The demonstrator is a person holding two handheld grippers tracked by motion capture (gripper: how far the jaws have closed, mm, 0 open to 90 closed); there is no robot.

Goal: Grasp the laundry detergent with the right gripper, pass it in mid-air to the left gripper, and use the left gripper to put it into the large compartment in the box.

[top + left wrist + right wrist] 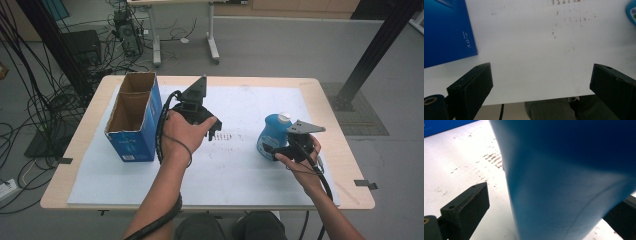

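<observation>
The blue bottle (271, 136) with a white cap stands upright on the white surface (235, 165), toward its right side. The right gripper (280, 149) reaches it from the near side, jaws spread wide with the bottle's body between them (one jaw clearly apart from it, the other mostly hidden). The left gripper (212, 127) hovers mid-surface, jaws wide open and empty, just right of the open blue carton (135, 117).

On the blue side of the cardboard box (446, 32), small white print was seen in the left gripper view — "5.0" could be read, followed by characters too small to make out. On the box's front face in the high view, a pale label was seen — too blurred to be read.
</observation>
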